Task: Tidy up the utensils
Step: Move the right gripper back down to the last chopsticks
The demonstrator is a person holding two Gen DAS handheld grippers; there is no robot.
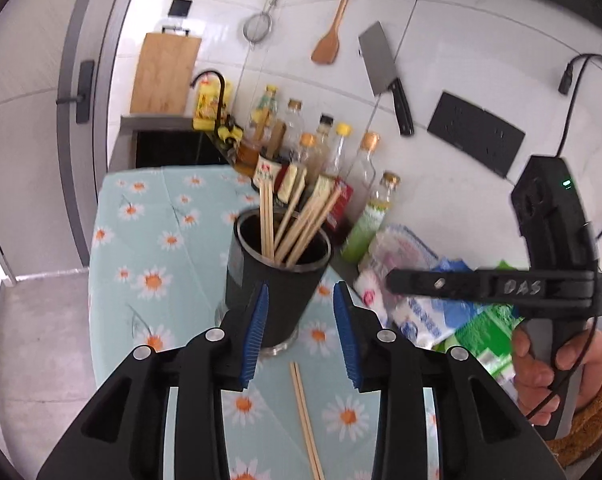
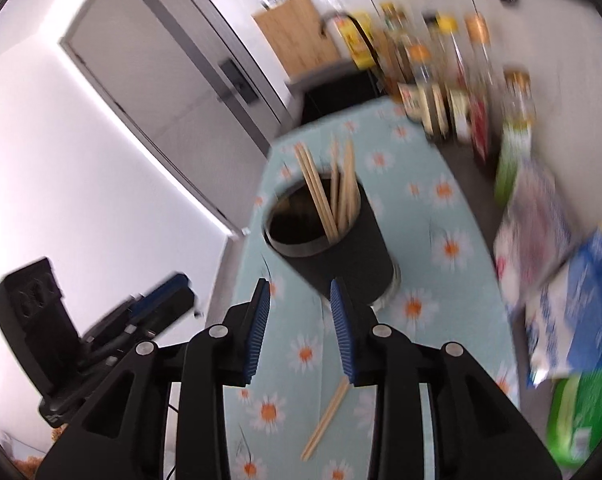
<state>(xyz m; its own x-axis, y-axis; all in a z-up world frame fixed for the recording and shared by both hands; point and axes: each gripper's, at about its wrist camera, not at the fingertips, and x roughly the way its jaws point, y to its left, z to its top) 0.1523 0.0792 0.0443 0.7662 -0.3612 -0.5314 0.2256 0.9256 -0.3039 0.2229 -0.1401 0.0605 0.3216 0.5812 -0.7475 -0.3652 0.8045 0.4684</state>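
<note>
One pair of chopsticks left on the worktop beside the cup. Both tongs open, empty. Next, probably: pinch them, drop them in.

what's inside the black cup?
The black cup holds several wooden chopsticks standing upright, leaning on the rim. Their lower ends and the cup's bottom are hidden by its wall. One more pair lies on the tablecloth.
</note>
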